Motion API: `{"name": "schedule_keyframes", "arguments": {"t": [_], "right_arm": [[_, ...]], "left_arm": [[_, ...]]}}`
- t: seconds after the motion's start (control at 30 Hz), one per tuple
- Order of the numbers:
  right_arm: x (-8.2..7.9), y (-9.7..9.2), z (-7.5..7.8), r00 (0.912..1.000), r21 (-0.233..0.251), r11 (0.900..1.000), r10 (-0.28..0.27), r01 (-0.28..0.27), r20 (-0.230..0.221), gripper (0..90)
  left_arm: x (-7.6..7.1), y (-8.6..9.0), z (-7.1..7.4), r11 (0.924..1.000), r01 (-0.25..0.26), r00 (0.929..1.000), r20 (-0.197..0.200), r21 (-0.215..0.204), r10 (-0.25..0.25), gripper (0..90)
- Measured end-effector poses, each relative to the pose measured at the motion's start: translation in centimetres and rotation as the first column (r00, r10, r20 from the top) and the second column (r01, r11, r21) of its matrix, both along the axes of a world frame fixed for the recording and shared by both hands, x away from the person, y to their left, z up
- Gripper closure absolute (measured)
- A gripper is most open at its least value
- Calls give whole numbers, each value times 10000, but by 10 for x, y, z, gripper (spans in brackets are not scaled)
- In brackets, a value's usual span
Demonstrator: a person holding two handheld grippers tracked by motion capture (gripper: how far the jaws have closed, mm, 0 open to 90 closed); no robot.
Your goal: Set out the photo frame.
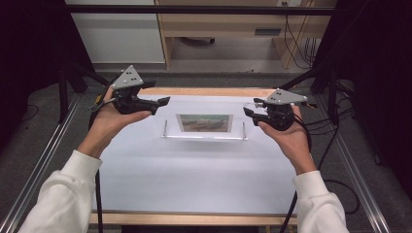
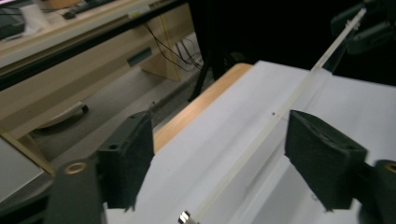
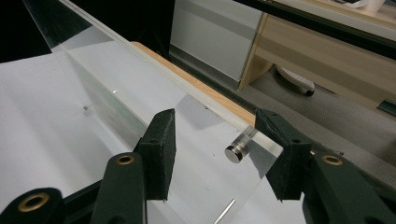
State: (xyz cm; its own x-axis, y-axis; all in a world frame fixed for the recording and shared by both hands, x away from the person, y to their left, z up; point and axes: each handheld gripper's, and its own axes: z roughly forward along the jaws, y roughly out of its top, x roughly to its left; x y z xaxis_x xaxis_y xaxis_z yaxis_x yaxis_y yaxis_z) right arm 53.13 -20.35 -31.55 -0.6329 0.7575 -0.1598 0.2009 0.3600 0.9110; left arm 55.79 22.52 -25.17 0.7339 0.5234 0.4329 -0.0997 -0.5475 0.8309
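A clear acrylic picture frame (image 1: 204, 123) with a landscape print stands on the white table top (image 1: 194, 174), toward the back. My left gripper (image 1: 164, 103) hovers just off the frame's left end. Its jaws stand wide open, and the frame's thin edge (image 2: 261, 135) runs away between them without touching either pad. My right gripper (image 1: 248, 113) is at the frame's right end. Its jaws are closed partway around the frame's corner (image 3: 205, 140), where a small metal-capped peg (image 3: 236, 152) sticks out, and its pads (image 3: 161, 154) bear on the pane from both sides.
The table's wooden back edge (image 1: 209, 91) runs right behind the frame. Beyond it stand a wooden desk (image 1: 228, 24) and a white cabinet (image 1: 116, 34). Metal rails (image 1: 34, 170) flank the table, and cables (image 1: 340, 126) trail off at the right.
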Motion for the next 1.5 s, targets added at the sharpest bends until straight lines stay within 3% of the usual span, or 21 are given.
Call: {"name": "schedule_keyframes", "arguments": {"t": [0.1,0.33,0.8,0.97,1.5], "right_arm": [[3,0,1,10000,35,10000,-63,63,-48,495],[12,1,4,9995,32,9997,-229,230,-204,488],[35,1,7,9970,402,9977,-518,542,-578,480],[44,0,7,9955,643,9958,-610,657,-722,480],[70,-3,4,9933,1137,9901,-716,818,-909,481]], "left_arm": [[-10,11,-6,9993,-291,9996,-4,-244,291,142],[-25,34,-33,9963,-856,9958,-345,-78,853,96],[-44,56,-111,9960,-887,9898,-1105,140,897,95],[-44,59,-131,9965,-796,9871,-1375,265,825,95],[-47,67,-145,9974,-606,9859,-1541,384,658,103]]}}
